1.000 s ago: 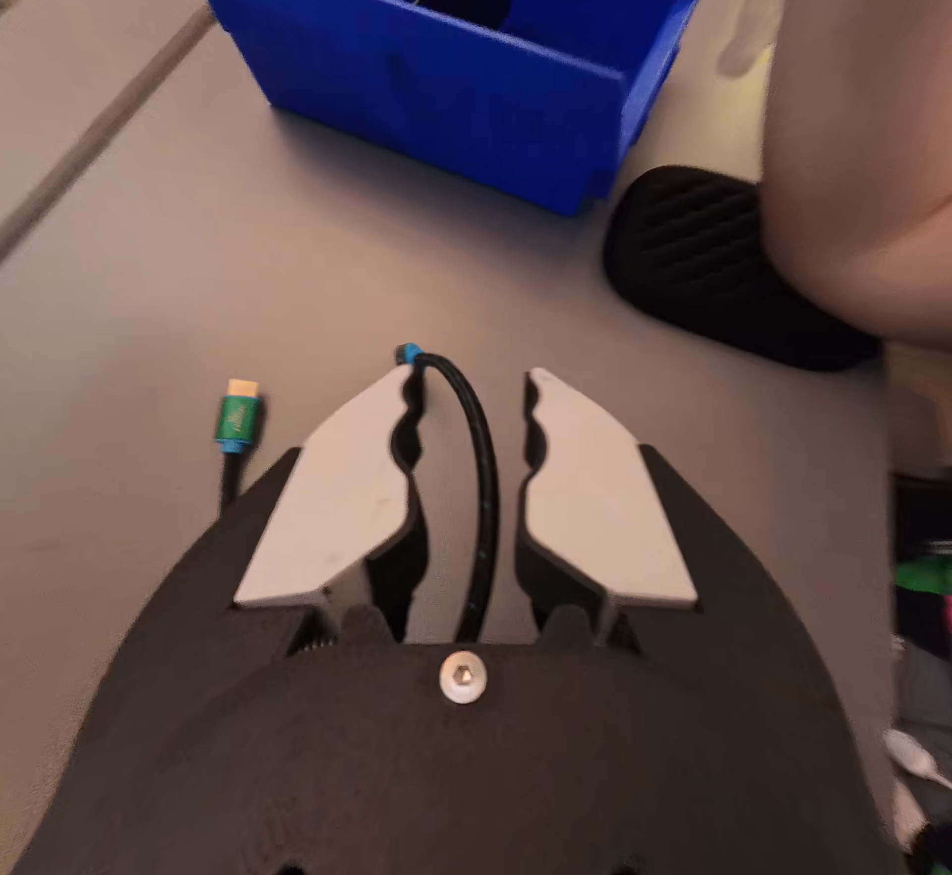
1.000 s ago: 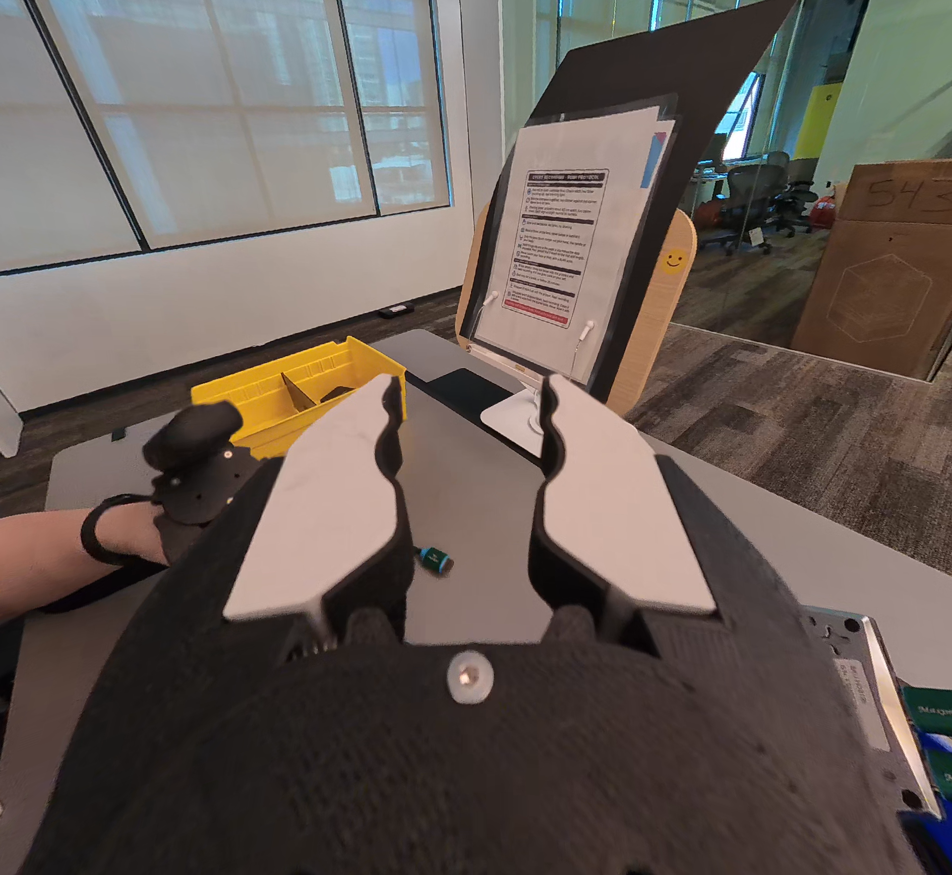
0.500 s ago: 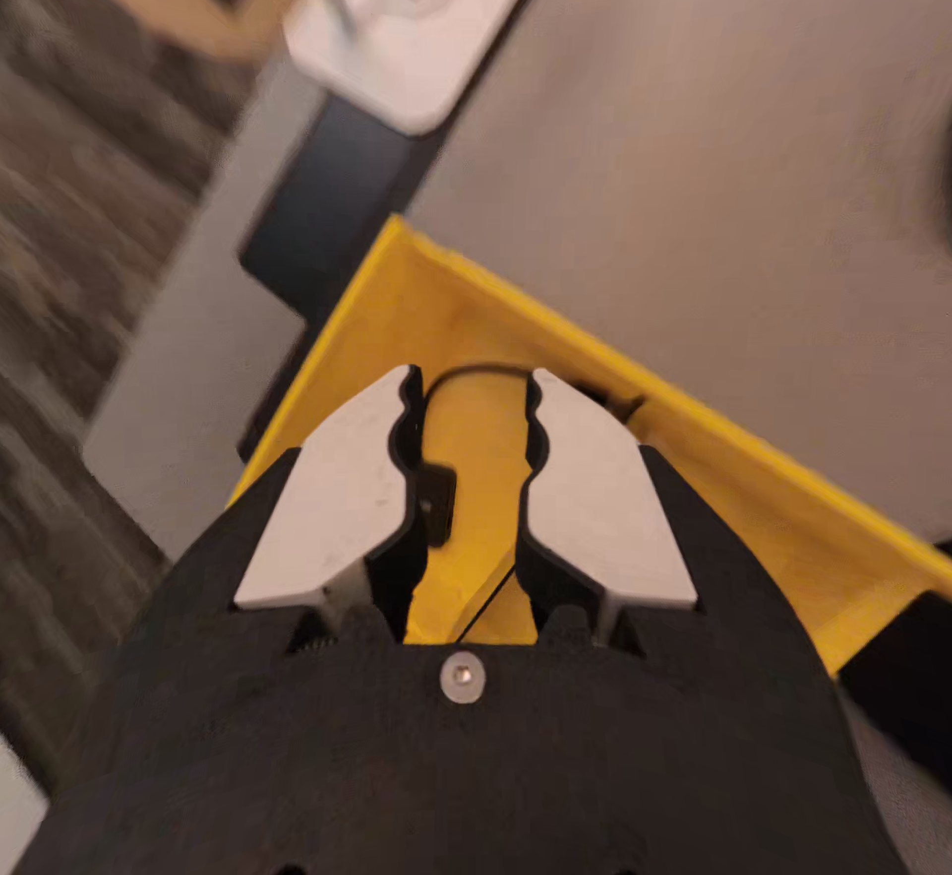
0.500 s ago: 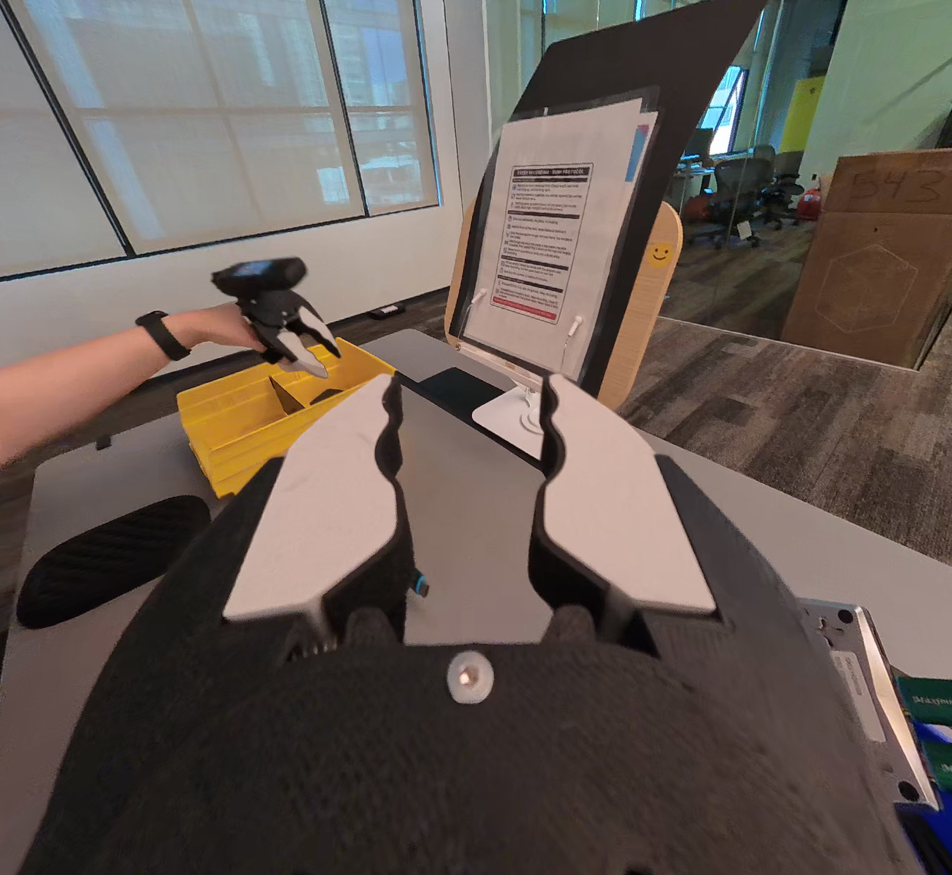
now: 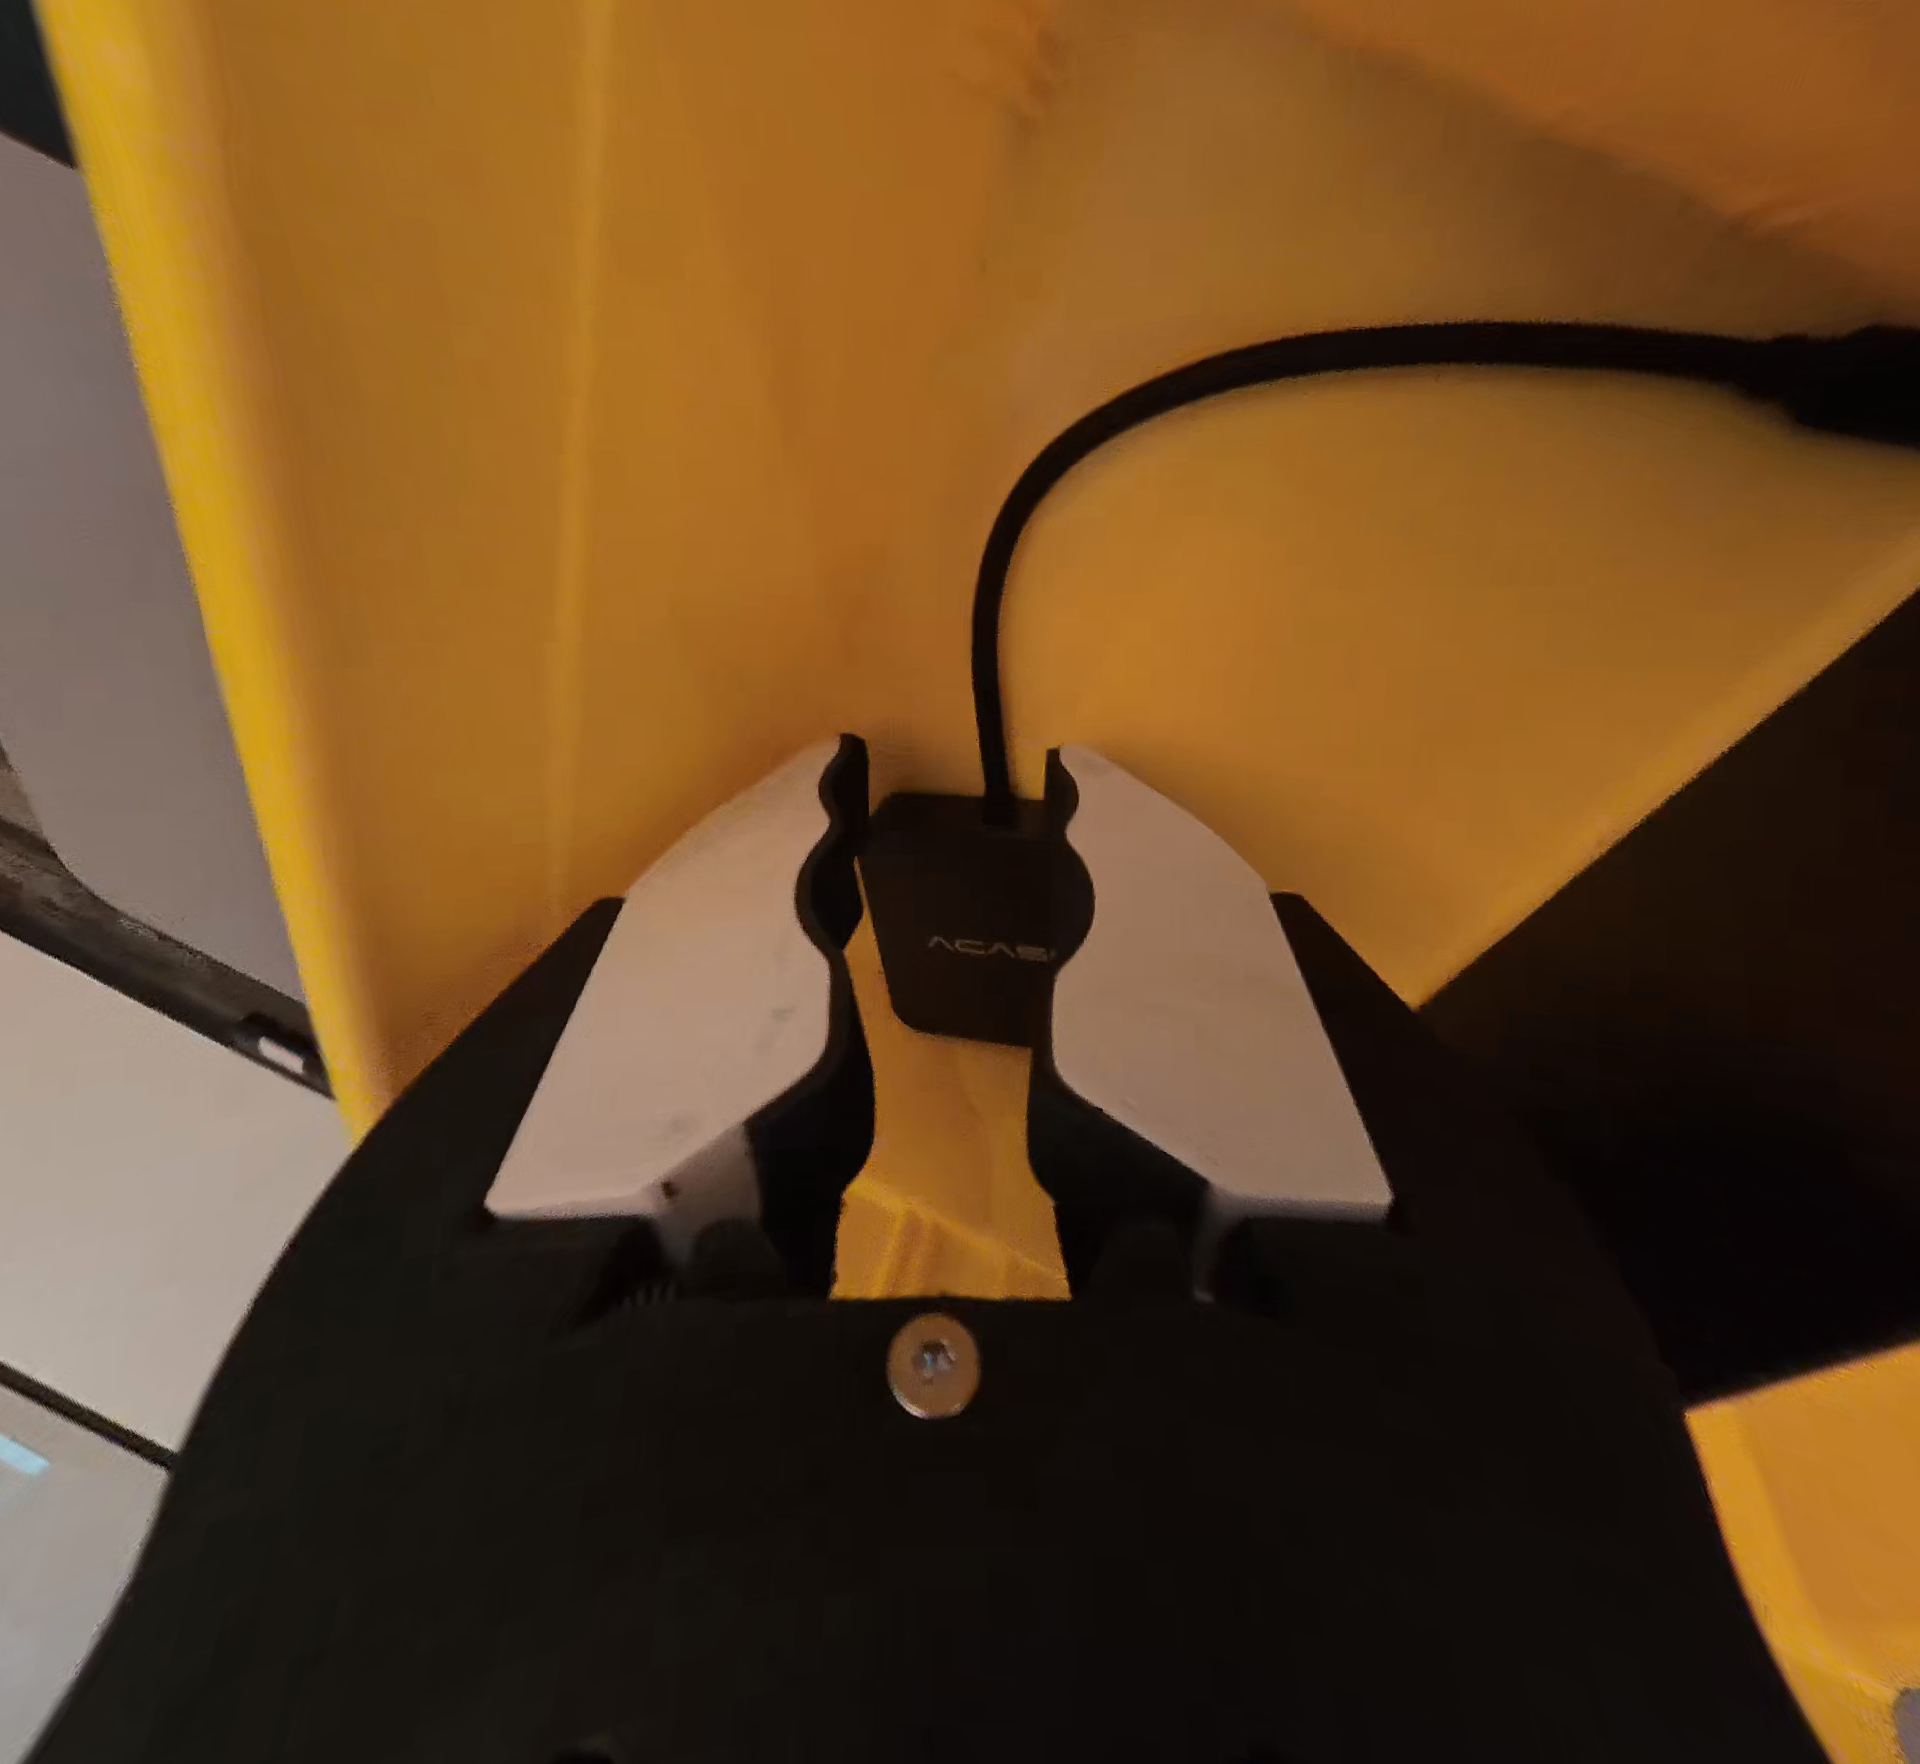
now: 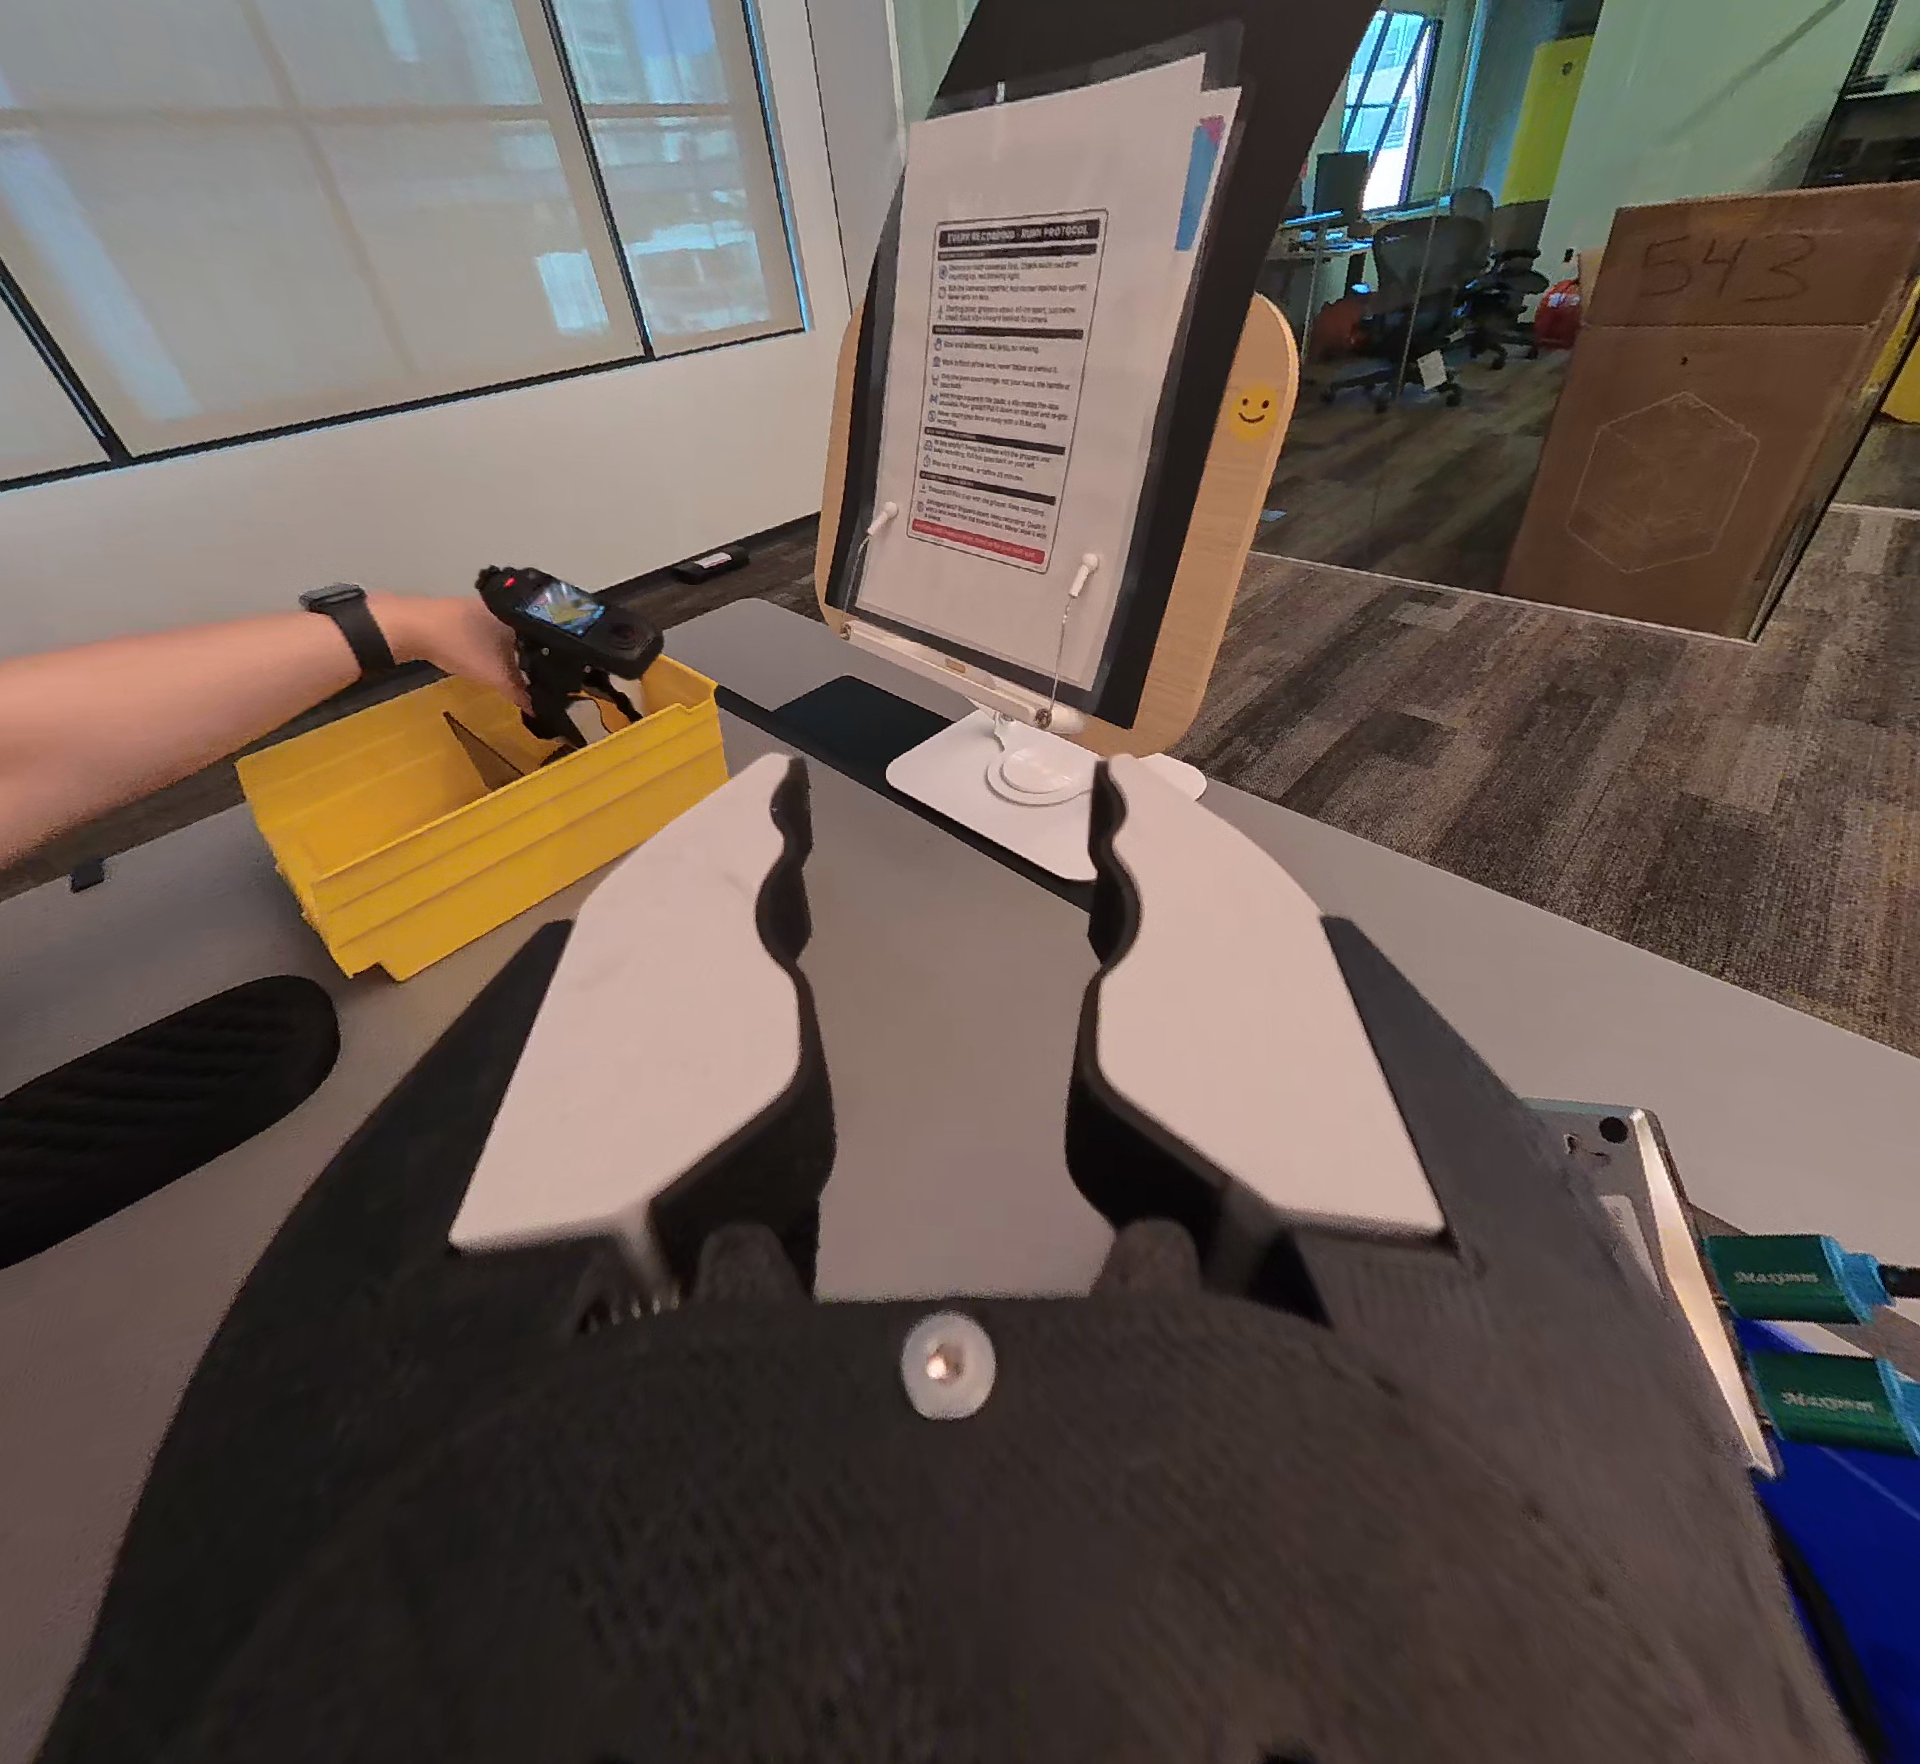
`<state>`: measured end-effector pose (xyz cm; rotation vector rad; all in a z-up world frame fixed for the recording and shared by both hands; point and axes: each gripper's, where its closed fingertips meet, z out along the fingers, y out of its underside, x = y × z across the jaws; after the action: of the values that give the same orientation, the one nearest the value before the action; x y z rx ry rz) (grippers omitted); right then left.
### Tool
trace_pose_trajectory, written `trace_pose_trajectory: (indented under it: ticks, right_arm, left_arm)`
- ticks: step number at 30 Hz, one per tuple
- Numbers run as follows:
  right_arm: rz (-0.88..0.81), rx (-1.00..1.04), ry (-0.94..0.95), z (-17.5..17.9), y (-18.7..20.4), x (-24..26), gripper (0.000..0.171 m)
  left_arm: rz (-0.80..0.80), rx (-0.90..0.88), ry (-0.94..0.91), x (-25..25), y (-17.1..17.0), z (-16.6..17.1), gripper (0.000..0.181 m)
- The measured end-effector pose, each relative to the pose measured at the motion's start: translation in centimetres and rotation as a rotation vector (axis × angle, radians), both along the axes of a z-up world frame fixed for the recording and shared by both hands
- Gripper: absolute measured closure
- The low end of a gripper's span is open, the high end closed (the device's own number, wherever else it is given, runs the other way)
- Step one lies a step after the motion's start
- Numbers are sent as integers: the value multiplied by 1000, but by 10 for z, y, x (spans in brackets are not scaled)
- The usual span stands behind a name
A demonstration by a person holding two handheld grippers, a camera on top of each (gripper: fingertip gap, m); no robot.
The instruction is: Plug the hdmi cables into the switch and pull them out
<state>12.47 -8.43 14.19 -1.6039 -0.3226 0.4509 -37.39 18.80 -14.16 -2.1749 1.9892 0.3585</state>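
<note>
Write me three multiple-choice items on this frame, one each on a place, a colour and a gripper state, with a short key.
1. Where is the left gripper working?
A. inside the yellow bin
B. on the paper stand
C. over the black pad

2. What colour is the small plug block between the left gripper's fingers?
A. green
B. black
C. white

3. How does the right gripper stand?
A. shut on a cable
B. shut on nothing
C. open and holding nothing

Key: 1 A, yellow walls fill the left wrist view; 2 B, the block and its cable are black; 3 C, bare grey table shows between its fingers.
</note>
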Motion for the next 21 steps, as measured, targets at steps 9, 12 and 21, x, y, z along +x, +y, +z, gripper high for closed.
trace_pose_trajectory:
  ticks: [9,12,21]
  right_arm:
    - [-5,-37,-47,-10,6,-3,119]
    - [-7,-37,-69,-11,6,-3,119]
    - [33,27,-86,-1,10,-20,120]
  left_arm:
    - [-7,-92,38,1,-5,-11,176]
    - [-13,-56,99,-2,-9,-6,178]
    - [-10,321,-278,18,-23,131,178]
